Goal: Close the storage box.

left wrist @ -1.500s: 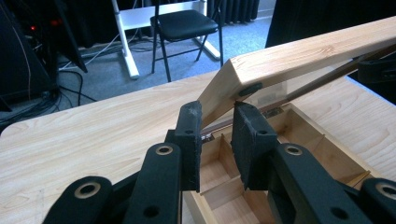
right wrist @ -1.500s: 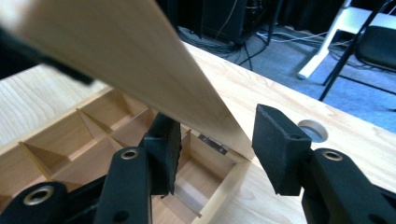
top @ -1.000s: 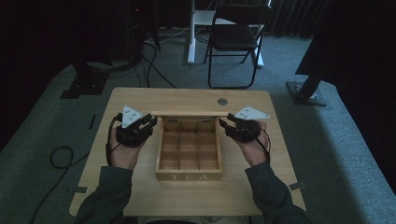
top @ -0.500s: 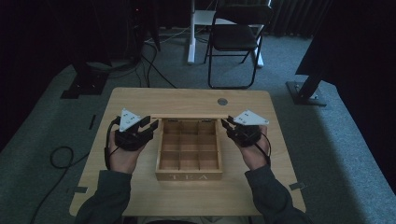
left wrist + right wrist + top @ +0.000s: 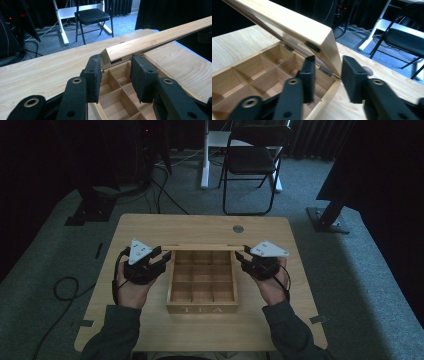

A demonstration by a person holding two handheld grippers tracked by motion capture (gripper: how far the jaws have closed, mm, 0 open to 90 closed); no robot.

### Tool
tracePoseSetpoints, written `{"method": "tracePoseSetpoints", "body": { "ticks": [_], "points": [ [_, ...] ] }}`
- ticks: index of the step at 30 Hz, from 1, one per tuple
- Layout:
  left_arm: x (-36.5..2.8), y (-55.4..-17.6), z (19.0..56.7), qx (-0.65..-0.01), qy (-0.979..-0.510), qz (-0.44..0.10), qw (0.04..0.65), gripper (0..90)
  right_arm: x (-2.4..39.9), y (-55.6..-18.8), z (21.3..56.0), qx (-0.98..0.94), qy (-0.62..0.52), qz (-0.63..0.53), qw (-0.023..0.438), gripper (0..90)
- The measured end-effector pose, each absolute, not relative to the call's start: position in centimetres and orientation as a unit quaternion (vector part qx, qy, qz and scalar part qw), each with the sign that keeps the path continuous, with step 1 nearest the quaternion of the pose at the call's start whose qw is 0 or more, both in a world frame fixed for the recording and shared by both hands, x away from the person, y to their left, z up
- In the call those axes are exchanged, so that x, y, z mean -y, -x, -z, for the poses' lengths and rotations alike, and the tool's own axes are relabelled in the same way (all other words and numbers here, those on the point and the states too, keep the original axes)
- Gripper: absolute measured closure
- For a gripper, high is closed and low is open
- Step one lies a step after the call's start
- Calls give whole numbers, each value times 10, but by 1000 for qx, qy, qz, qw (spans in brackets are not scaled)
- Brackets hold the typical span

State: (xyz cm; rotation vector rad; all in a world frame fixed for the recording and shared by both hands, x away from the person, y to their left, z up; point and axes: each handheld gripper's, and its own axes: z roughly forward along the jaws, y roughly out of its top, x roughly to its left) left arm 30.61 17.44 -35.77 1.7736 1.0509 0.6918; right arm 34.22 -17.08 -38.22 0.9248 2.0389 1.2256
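A wooden tea box (image 5: 202,309) with several empty compartments sits mid-table, its lid (image 5: 202,247) raised on the far hinges. My left gripper (image 5: 162,257) is at the lid's left end and my right gripper (image 5: 240,257) at its right end. In the left gripper view the lid's corner (image 5: 110,53) lies just past the left gripper (image 5: 113,63), whose pads stand apart from it. In the right gripper view the lid's corner (image 5: 329,47) sits between the jaws of the right gripper (image 5: 327,62), with gaps on both sides. Both grippers' jaws have just been opening.
A round metal grommet (image 5: 238,228) is set in the wooden table (image 5: 150,330) behind the box. A black folding chair (image 5: 252,160) and a white stand (image 5: 206,155) are on the carpet beyond. Cables (image 5: 65,290) lie at the left.
Both hands have eased slightly toward the near side. The lid stands raised as before.
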Motion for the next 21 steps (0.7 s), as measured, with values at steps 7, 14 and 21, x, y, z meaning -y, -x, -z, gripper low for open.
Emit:
{"method": "tracePoseSetpoints", "body": {
  "ticks": [7,14,21],
  "points": [
    [-174,-302,361,-431,-721,-282,464,616,174,-334,381,-762,-355,-467,273,560],
    [-174,-298,364,-431,-722,-280,463,617,175,-329,377,-758,-356,-480,261,579],
    [-175,-294,368,-430,-724,-278,462,619,174,-319,374,-759,-343,-486,264,580]
  ]
}}
